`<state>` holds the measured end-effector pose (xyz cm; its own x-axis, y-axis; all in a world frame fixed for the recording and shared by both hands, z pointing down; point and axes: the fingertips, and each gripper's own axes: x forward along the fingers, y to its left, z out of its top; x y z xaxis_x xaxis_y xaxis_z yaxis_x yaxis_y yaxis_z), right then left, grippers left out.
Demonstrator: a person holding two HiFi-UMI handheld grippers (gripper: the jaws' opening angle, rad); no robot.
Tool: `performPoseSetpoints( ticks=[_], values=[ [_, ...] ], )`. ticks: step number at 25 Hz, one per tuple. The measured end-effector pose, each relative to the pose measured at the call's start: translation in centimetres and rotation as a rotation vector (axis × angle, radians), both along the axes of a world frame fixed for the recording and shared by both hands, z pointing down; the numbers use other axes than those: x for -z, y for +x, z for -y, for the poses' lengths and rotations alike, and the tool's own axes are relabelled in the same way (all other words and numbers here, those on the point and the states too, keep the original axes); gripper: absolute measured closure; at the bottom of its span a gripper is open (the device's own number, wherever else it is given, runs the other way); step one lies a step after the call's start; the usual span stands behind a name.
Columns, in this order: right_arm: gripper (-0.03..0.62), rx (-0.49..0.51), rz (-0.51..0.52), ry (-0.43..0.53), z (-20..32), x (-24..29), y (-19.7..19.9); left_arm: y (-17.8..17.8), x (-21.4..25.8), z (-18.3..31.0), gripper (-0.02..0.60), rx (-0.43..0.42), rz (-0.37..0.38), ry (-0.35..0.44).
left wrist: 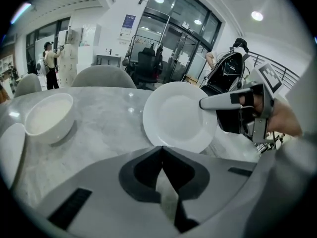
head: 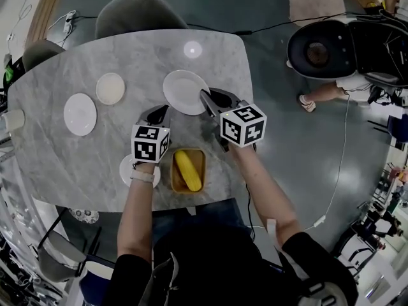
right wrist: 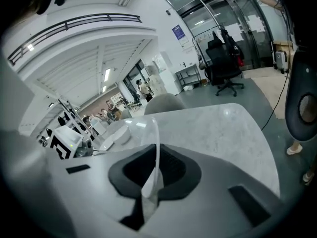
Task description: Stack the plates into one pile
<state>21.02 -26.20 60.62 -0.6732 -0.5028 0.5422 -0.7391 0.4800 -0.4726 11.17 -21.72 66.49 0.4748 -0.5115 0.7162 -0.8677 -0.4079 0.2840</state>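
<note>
A white plate (head: pixel 183 91) is pinched at its right rim by my right gripper (head: pixel 206 99), which is shut on it. In the left gripper view that plate (left wrist: pixel 177 115) tilts up off the marble table (head: pixel 57 164), with the right gripper (left wrist: pixel 208 103) on its edge. In the right gripper view the plate (right wrist: pixel 154 128) runs edge-on between the jaws of the right gripper (right wrist: pixel 156 150). My left gripper (head: pixel 162 111) hovers just left of it, jaws shut and empty (left wrist: pixel 161 149). A larger plate (head: pixel 80 114), a small bowl (head: pixel 110 88) and another plate (head: pixel 127 173) under my left wrist rest on the table.
A wooden tray (head: pixel 199 156) holding a corn cob (head: pixel 188 170) sits at the near edge between my arms. Grey chairs (head: pixel 135 14) stand behind the table. A person's foot (head: pixel 307 102) and a black round device (head: pixel 319 51) are on the floor to the right.
</note>
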Motion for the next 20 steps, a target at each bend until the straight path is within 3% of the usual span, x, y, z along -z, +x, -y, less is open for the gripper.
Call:
performPoseSetpoints(
  ticks=[11,20],
  values=[
    [0.566,-0.021,-0.035,0.013,-3.4,3.5,-3.9,-5.8,4.0,-3.5,0.573,-0.01,0.005,0.04],
    [0.566,-0.012,-0.016,-0.044,-9.7,4.7,-8.8,-11.4,5.3,-9.1,0.572,-0.001,0.002,0.025]
  ],
)
